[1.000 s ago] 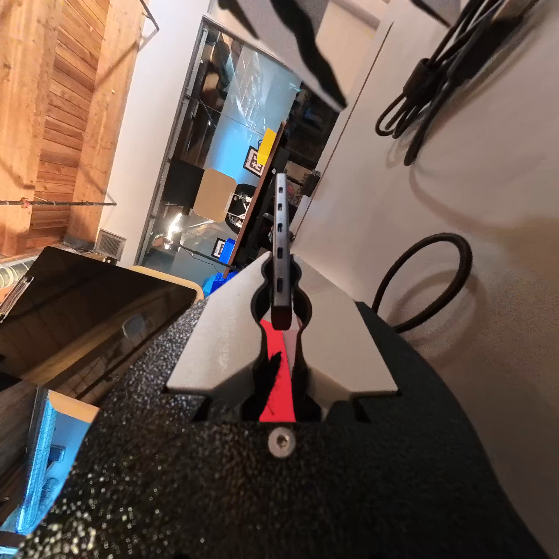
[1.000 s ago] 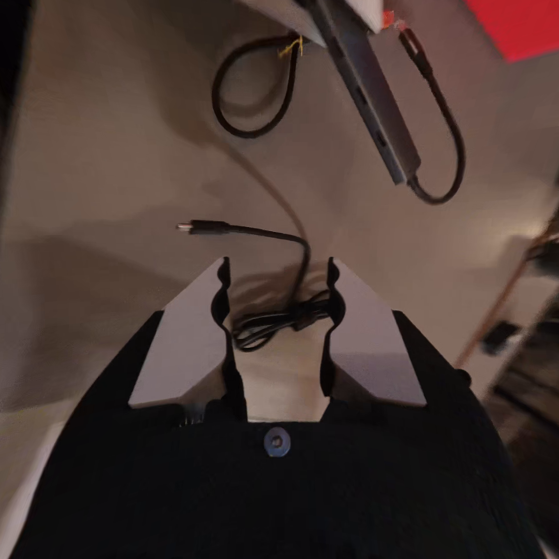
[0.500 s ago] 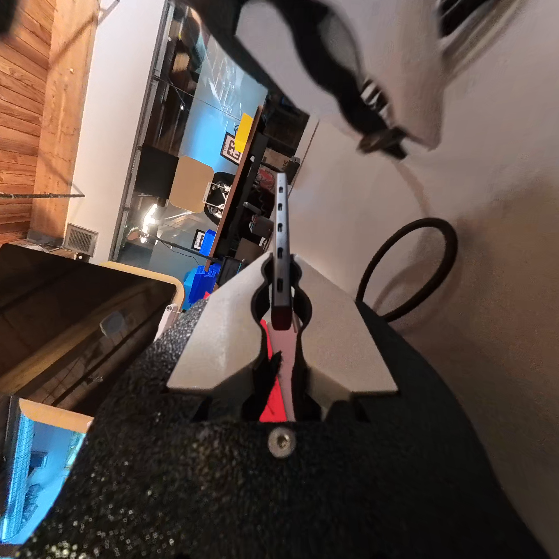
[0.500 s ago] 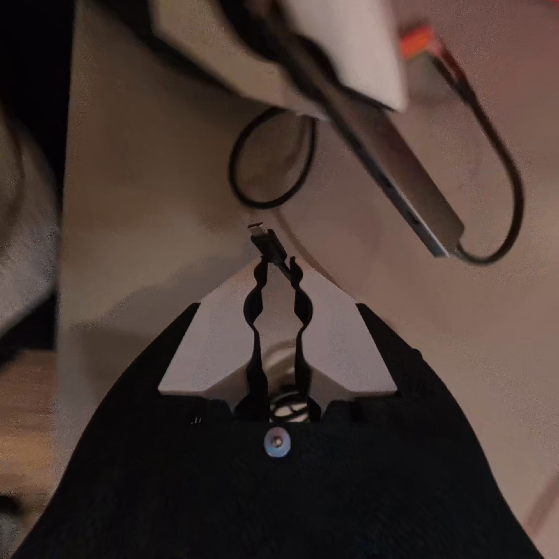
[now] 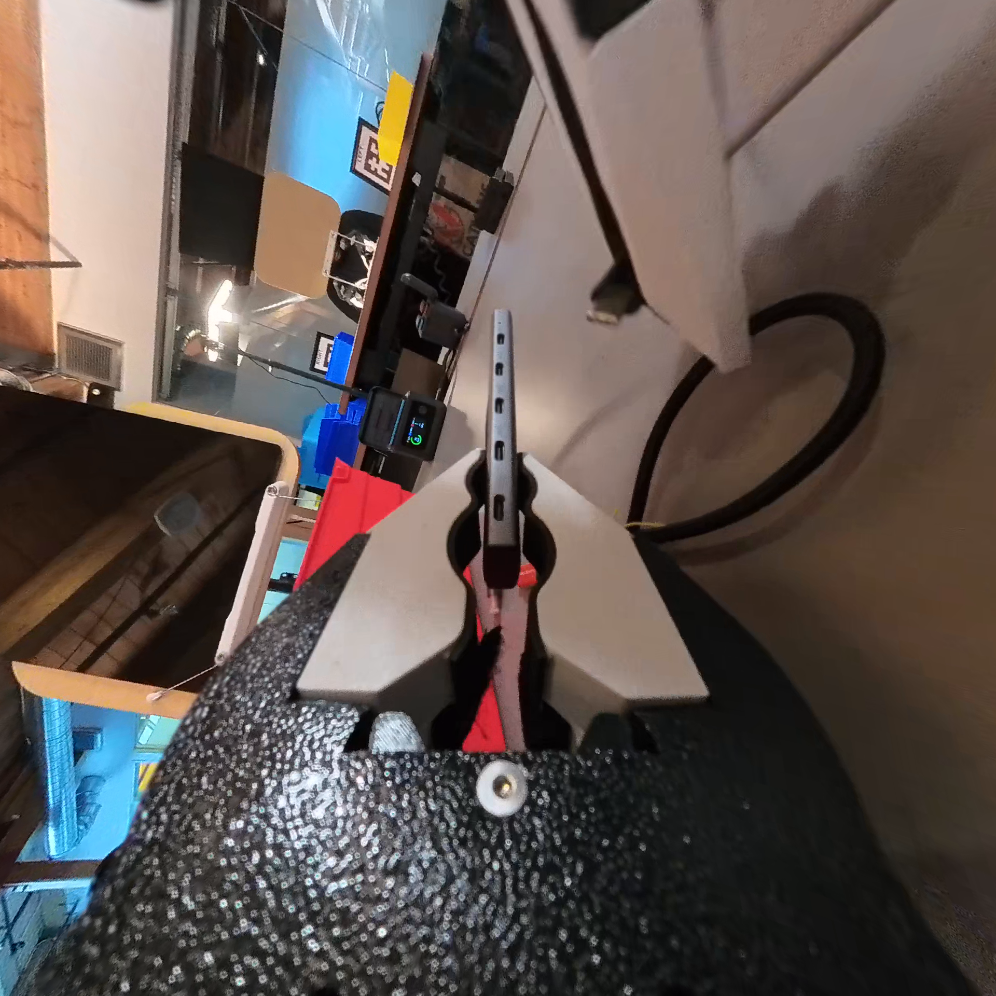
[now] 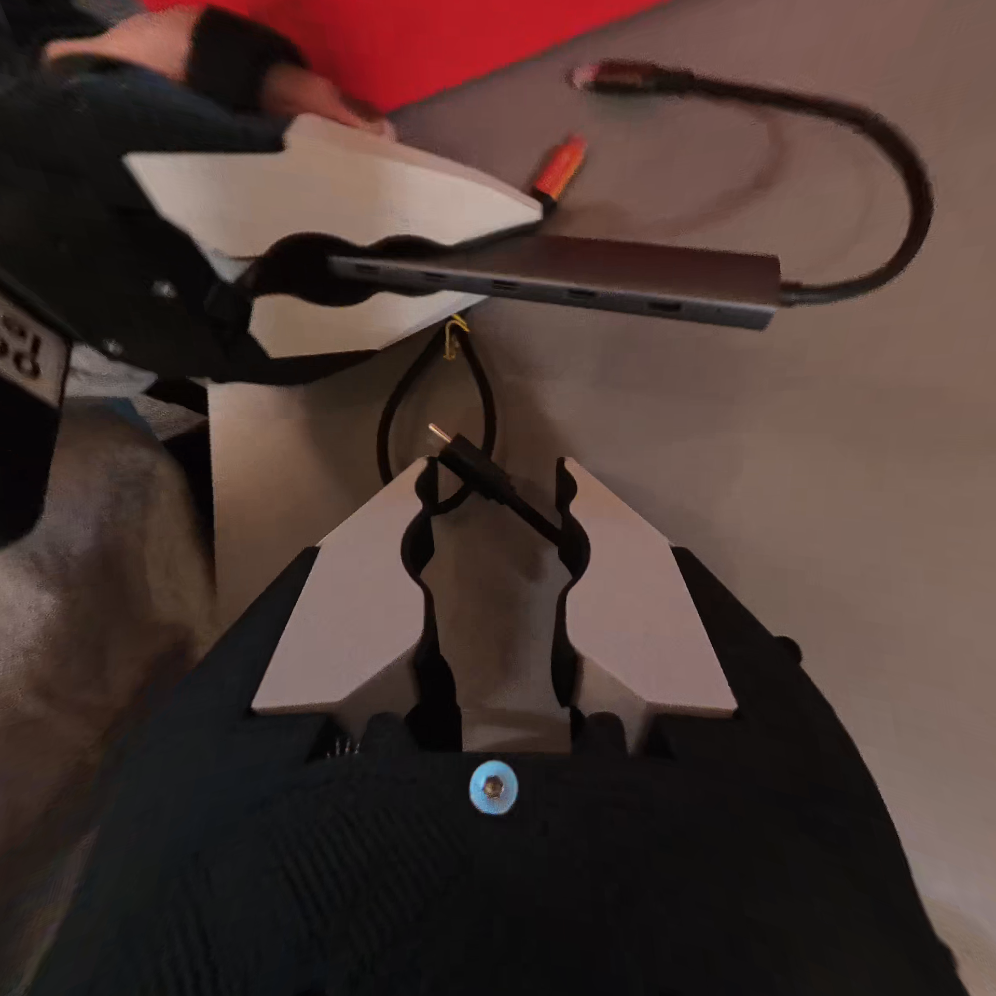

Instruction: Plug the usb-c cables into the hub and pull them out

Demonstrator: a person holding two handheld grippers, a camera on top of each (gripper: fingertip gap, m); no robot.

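Observation:
My left gripper (image 5: 501, 458) is shut on one end of the grey hub (image 5: 500, 388), held edge-on with its row of ports showing. In the right wrist view the hub (image 6: 620, 269) sticks out to the right from the left gripper (image 6: 501, 264), above the table. My right gripper (image 6: 491, 463) is just below it, jaws apart. A black USB-C plug (image 6: 477, 469) lies slanted across the gap, its cable against the right finger (image 6: 620, 593); it is not pinched. In the left wrist view the plug (image 5: 614, 302) pokes out beside a right gripper finger (image 5: 673, 215).
The hub's thick black cable (image 6: 916, 188) loops to a red plug (image 6: 620, 78). An orange connector (image 6: 560, 167) and another black cable loop (image 6: 388, 420) lie on the beige table (image 6: 754, 485). A red bin (image 6: 431, 37) and a hand (image 6: 323, 102) are behind; the table's edge (image 6: 210, 485) is left. Across from one pair of fingers to the other is roughly 7 centimetres.
My right gripper picked the plug off the table and carried it close to the hub. Its jaws, pinched on the plug half a second ago, have since spread. The left still holds the hub.

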